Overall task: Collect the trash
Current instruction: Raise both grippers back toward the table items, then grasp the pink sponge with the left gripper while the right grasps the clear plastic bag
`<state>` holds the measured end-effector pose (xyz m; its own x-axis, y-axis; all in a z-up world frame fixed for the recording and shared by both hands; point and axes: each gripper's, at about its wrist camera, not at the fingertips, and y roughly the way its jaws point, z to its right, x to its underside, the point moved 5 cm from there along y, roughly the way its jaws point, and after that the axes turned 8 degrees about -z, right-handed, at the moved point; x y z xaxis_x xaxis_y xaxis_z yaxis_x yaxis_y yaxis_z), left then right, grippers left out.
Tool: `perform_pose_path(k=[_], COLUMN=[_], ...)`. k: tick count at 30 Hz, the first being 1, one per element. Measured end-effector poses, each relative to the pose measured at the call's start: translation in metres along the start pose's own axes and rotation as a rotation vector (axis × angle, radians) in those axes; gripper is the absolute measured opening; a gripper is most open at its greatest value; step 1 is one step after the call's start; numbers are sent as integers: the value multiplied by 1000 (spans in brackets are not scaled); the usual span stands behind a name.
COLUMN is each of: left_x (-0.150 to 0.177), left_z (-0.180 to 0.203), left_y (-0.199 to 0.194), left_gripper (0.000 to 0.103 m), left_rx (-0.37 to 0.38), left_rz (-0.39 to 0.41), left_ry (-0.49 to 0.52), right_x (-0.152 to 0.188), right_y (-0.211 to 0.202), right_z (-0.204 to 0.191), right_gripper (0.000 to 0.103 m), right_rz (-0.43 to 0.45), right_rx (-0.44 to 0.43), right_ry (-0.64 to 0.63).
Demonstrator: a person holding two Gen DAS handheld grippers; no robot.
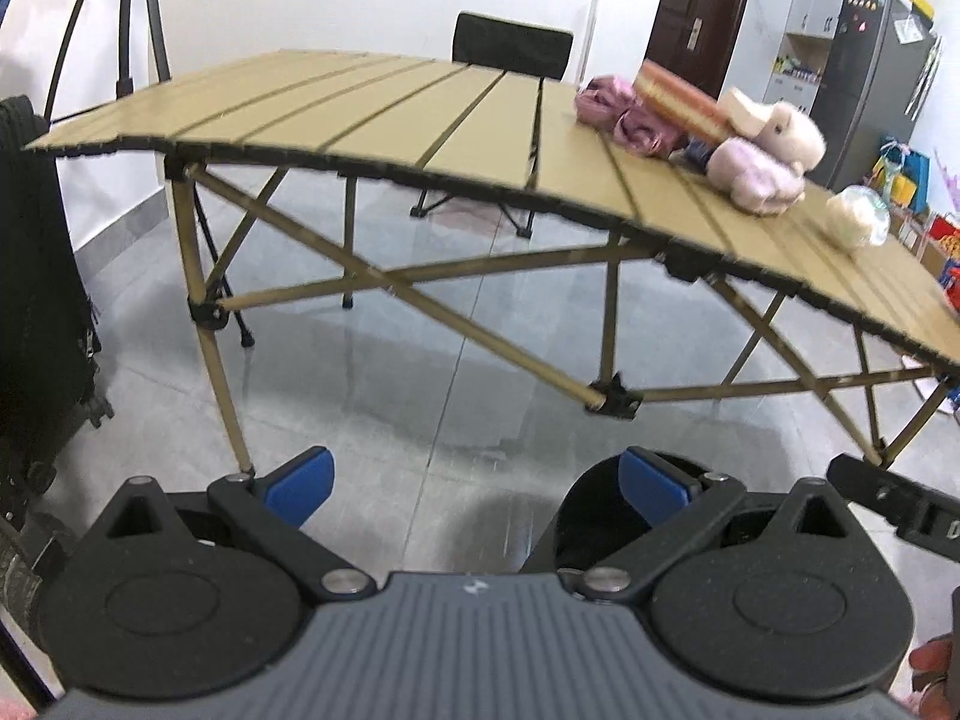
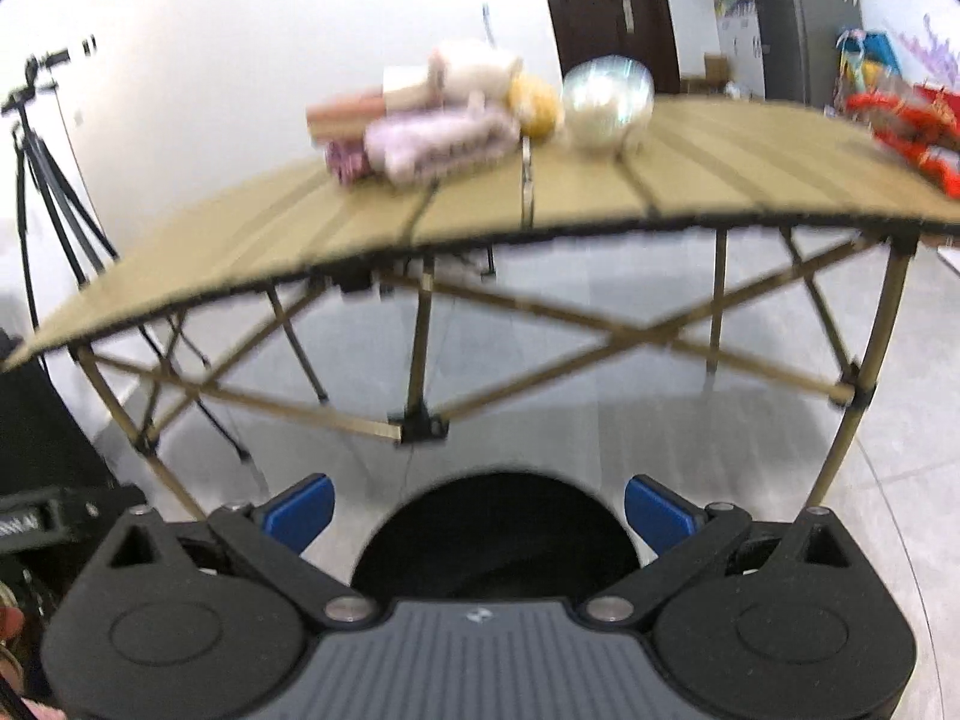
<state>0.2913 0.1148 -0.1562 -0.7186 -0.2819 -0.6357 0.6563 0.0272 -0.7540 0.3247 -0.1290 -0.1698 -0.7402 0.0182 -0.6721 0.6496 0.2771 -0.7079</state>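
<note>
Right wrist view: your right gripper (image 2: 479,507) hangs below the edge of the folding camp table (image 2: 600,204), its blue pads spread wide and holding nothing, with a round black bin (image 2: 495,531) sitting between and just beyond them. The trash lies high ahead of the jaws: a crumpled clear plastic bag (image 2: 607,101) slightly right of centre, a red snack wrapper (image 2: 912,126) far to the right, and a blurred heap of pinkish and cream soft items (image 2: 438,120) slightly left.

Left wrist view: your left gripper (image 1: 477,489) is equally wide open and empty, the same heap (image 1: 708,138) up and to the right of its jaws.

Judging the step as the approach, lift both grippers above the tabletop before closing in, and come down on the bag from above, pinching its bunched middle. The bag is roundish, with no clear long axis; the red wrapper seems to run left to right, though blur makes that uncertain.
</note>
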Motion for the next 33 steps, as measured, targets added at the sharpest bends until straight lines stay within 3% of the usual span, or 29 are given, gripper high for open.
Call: perform_pose_path(k=[10, 18, 25, 33], left_x=[-26, -56, -90, -130], left_z=[29, 53, 76, 98], left_y=[-19, -23, -17, 2], left_gripper=[103, 103, 103, 103], left_rx=[43, 38, 51, 81], left_rz=[88, 155, 193, 213], left_ry=[25, 67, 78, 89], right_x=[-41, -82, -118, -159], right_y=[-47, -49, -32, 5], right_z=[22, 29, 37, 51], right_gripper=[103, 103, 103, 103], right_rz=[223, 373, 425, 399], right_rx=[10, 84, 112, 118], right_ry=[-12, -115, -134, -82])
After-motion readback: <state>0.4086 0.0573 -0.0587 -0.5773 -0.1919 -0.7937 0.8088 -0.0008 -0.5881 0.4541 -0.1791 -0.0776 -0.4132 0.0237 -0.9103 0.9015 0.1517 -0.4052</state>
